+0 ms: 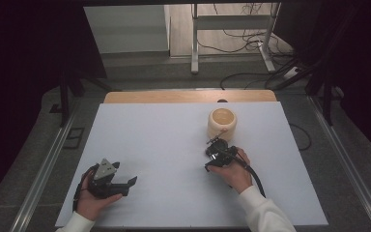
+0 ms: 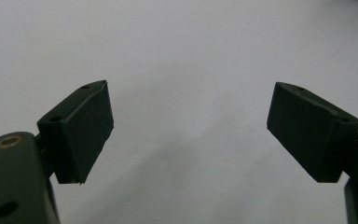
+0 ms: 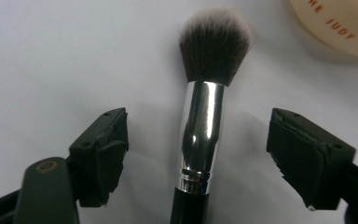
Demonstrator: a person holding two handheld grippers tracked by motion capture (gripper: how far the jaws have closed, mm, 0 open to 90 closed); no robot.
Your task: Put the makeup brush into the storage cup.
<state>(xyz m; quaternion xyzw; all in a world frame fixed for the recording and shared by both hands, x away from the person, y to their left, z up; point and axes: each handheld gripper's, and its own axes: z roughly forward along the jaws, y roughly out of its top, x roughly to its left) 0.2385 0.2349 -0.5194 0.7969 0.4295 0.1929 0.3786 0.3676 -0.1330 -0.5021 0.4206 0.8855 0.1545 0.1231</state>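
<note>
The right gripper (image 3: 196, 158) is straddling the brush (image 3: 200, 135), jaws open; light, slippery ferrule, better gripping the handle. The left gripper (image 2: 189, 130) is idling open at seven o'clock.

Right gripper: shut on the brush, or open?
Open. The right gripper straddles the brush, with bare table showing either side of it.

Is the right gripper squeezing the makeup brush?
No, the right gripper's jaws stand wide apart, with gaps on both sides of the makeup brush lying between them.
</note>
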